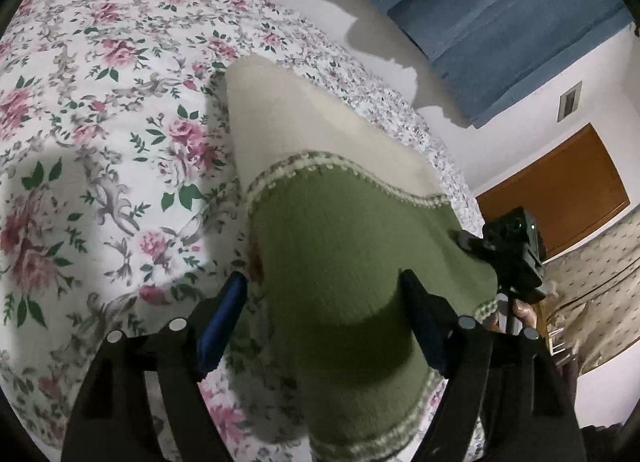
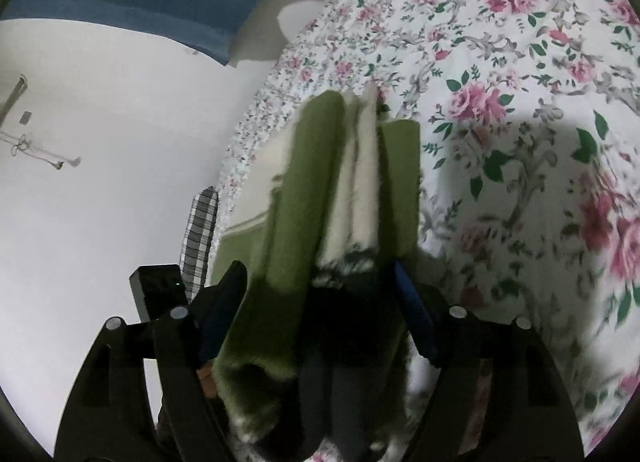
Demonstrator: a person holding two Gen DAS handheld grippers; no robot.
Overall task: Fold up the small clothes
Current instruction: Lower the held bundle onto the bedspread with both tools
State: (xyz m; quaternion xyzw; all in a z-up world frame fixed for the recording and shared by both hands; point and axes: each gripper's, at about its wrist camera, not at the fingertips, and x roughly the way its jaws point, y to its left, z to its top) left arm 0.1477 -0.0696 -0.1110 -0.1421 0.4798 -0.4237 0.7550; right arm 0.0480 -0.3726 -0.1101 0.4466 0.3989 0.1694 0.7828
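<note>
In the left wrist view the green-and-cream knit garment [image 1: 336,230] lies on the floral bedspread [image 1: 112,122], running from lower centre to upper centre between the wide-open left gripper [image 1: 324,290], while the right gripper [image 2: 320,282], also open, straddles its folded edge, pads seemingly clear.

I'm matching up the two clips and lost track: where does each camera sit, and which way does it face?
Left wrist: on the left hand-held gripper, looking down along its fingers at the green and cream garment on the flowered bedspread; the right hand-held gripper and fingers of a hand show.
Right wrist: on the right hand-held gripper, looking along the bunched garment toward the wall; the left one's body shows.
Shared: garment, bedspread, blue headboard.
</note>
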